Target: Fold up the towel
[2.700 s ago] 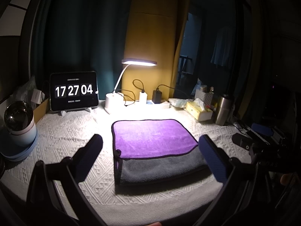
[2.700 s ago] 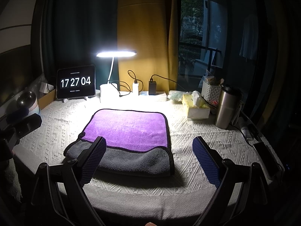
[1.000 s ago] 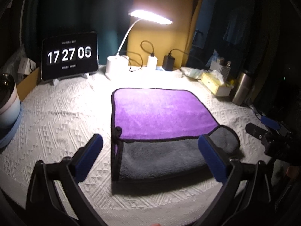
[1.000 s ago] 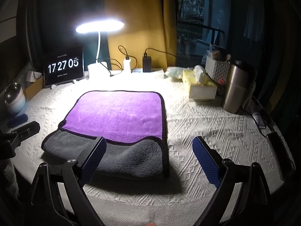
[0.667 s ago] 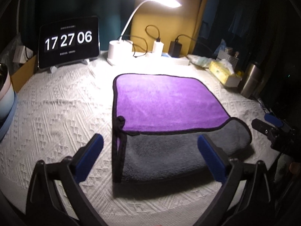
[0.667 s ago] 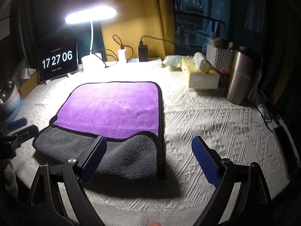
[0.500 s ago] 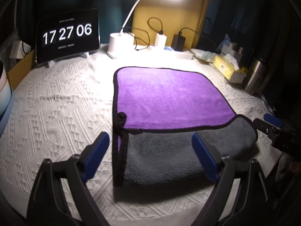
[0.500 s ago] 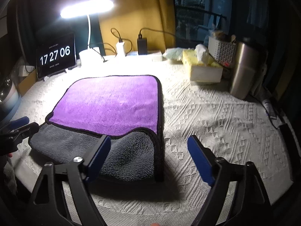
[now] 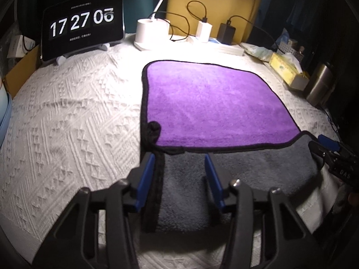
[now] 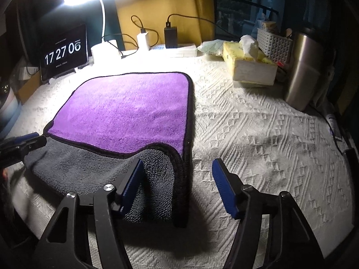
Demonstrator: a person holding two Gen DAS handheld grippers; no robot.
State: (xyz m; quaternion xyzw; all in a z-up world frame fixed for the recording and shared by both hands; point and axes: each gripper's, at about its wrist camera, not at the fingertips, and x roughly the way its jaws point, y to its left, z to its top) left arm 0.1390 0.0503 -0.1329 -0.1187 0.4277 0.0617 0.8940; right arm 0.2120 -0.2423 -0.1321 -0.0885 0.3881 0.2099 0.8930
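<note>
A purple and grey towel with black trim lies on the white tablecloth, its grey near part folded over toward me. It also shows in the right wrist view. My left gripper is open, its jaws half closed, straddling the towel's near left corner. My right gripper is open, jaws half closed, straddling the near right corner. Neither grips the cloth. The right gripper's tip shows at the left wrist view's right edge.
A clock tablet, lamp base, chargers and power strip stand at the back. A tissue box, white basket and steel flask stand at the right. A bowl sits at the far left.
Both grippers moved forward and down to the towel's near corners, and their jaws narrowed from wide open to half closed. The towel has not moved.
</note>
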